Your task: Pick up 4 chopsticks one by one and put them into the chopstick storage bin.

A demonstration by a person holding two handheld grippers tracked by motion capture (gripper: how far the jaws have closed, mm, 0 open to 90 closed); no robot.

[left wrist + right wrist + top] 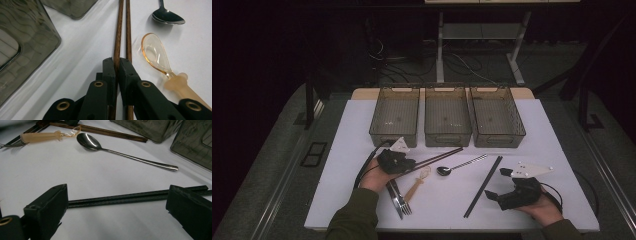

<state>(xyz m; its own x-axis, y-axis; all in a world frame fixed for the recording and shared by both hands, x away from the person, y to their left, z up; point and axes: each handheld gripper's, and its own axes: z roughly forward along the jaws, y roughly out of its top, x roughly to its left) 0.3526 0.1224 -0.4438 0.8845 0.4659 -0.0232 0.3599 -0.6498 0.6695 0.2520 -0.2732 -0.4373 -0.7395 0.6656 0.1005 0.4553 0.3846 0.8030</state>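
We pinch one brown stick w/ left tongs, right tongs wide open & empty, all 3 bins still empty, so nothing's sorted yet.

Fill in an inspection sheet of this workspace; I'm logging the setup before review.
Surface: white tabletop, wooden edge behind.
Job's things: three smoky translucent plastic bins in a row; brown wooden chopsticks; black chopsticks; steel spoon; amber plastic spoon; metal forks.
Clutter: nothing seen.
Grippers: left gripper shut on one brown chopstick; right gripper open, jaws astride the black chopsticks.
Cables: black cable from left gripper; more cables on the floor.
Surroundings: dark room, grey floor, white desk legs.
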